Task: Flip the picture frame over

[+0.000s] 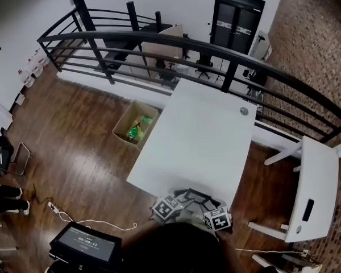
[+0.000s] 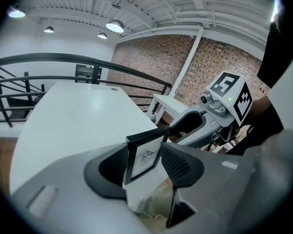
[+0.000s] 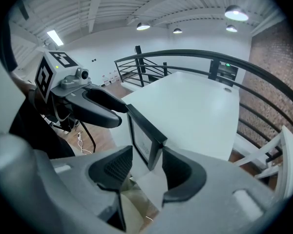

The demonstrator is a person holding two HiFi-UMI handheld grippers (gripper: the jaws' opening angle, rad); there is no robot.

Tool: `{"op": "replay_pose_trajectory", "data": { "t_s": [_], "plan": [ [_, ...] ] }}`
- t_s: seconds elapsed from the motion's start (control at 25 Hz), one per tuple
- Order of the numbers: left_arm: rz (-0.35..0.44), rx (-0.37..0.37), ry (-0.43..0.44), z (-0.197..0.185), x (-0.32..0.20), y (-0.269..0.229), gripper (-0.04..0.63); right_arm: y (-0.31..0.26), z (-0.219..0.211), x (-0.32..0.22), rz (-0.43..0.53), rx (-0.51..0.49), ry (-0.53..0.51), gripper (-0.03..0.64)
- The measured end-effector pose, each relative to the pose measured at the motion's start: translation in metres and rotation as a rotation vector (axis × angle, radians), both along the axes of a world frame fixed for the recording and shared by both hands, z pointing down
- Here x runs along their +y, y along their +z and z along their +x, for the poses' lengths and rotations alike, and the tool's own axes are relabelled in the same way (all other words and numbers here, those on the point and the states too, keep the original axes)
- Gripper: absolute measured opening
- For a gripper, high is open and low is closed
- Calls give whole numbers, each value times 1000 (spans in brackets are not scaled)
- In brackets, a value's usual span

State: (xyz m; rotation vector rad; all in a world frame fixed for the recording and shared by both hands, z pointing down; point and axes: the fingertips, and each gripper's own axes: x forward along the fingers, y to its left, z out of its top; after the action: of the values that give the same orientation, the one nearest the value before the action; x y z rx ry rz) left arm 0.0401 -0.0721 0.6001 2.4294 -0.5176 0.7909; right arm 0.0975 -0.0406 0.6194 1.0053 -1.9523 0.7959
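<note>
A small black picture frame (image 1: pixel 198 197) with a white print hangs upright just above the near edge of the white table (image 1: pixel 199 135), between my two grippers. In the left gripper view the frame (image 2: pixel 144 155) stands between the wide-set pads of my left gripper (image 2: pixel 145 162), which looks open around it. The right gripper view shows the frame (image 3: pixel 144 135) almost edge-on, with my right gripper (image 3: pixel 149 165) shut on its lower corner. Each gripper shows in the other's view, close beside the frame: the right gripper (image 2: pixel 205 123) and the left gripper (image 3: pixel 95 106).
The table stretches away from me with a small round cap (image 1: pixel 244 111) near its far right corner. A cardboard box (image 1: pixel 135 125) sits on the wooden floor to the left. A black railing (image 1: pixel 159 38) runs behind, and a second white table (image 1: pixel 315 192) stands at the right.
</note>
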Motion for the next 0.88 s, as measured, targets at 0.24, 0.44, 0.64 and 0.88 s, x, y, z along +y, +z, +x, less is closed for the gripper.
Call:
{"op": "replay_pose_trajectory", "data": {
  "t_s": [0.24, 0.44, 0.64, 0.88],
  "plan": [
    [-7, -8, -7, 6, -10, -1, 216, -1, 6, -11, -11, 1, -5, 172],
    [1, -7, -16, 16, -33, -1, 216, 0, 16, -32, -6, 0, 5, 173],
    [-21, -20, -29, 18, -34, -1, 212, 2, 14, -25, -52, -6, -15, 173],
    [-65, -47, -34, 19, -58, 28, 212, 28, 16, -48, -95, -23, -6, 173]
  ]
}}
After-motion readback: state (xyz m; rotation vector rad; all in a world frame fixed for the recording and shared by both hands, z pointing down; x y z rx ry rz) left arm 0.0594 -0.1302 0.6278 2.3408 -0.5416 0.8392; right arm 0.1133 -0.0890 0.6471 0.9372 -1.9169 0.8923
